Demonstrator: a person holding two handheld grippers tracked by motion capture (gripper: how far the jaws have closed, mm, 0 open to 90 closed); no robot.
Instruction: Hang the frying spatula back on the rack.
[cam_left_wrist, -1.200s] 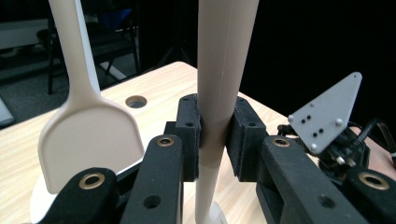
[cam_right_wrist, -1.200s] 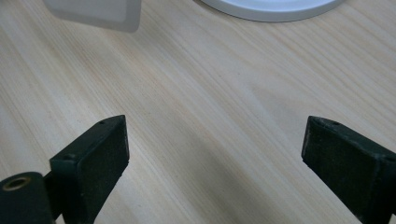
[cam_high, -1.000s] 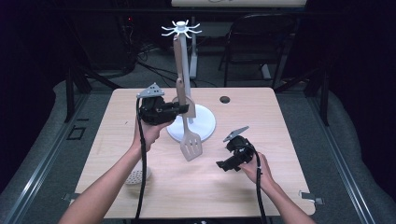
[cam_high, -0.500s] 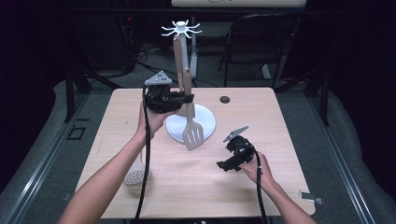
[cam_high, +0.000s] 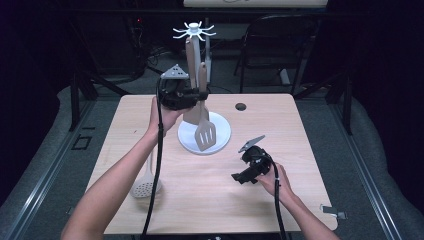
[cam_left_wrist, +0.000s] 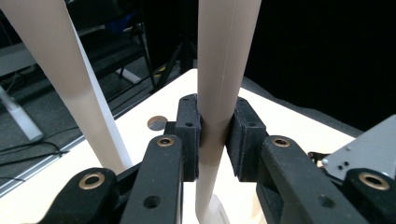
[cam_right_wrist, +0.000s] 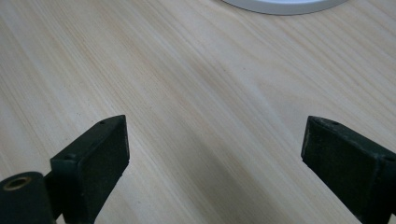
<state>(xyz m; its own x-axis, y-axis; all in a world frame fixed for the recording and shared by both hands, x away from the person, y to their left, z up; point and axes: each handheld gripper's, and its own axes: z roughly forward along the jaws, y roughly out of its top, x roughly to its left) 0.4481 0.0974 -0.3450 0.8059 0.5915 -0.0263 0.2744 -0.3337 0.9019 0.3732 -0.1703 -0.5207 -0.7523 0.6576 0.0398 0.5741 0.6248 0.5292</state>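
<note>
While the left gripper (cam_high: 196, 94) is clamping the slotted spatula (cam_high: 204, 131) by its handle, jaws pinched tight on the shaft in the left gripper view (cam_left_wrist: 217, 135), the spatula is hanging upright in the air, blade just above the white round base (cam_high: 220, 135) of the utensil stand (cam_high: 192, 52). Judging from this, the step in hand is getting the spatula's handle end up onto one of the white hooks (cam_high: 195, 31) at the top of the stand.

To do it well, I'd be keeping the handle vertical and parallel to the post, lifting straight up until the handle tip is clearing hook height, then sliding sideways onto a free prong. Whether the handle end has a hanging hole, I can't tell. Keep the grip low on the shaft so the jaws aren't fouling the hook ring. Watch the blade swinging into the post.

The right gripper (cam_high: 246, 174) is resting idle on the table (cam_high: 300, 130), jaws spread wide over bare wood in the right gripper view (cam_right_wrist: 215, 154), holding nothing.

Count: one stand, one slotted spatula in the air, one perforated skimmer (cam_high: 145, 186) lying flat near the left forearm, one small dark disc (cam_high: 241, 106) at the far side of the table, two grippers.
</note>
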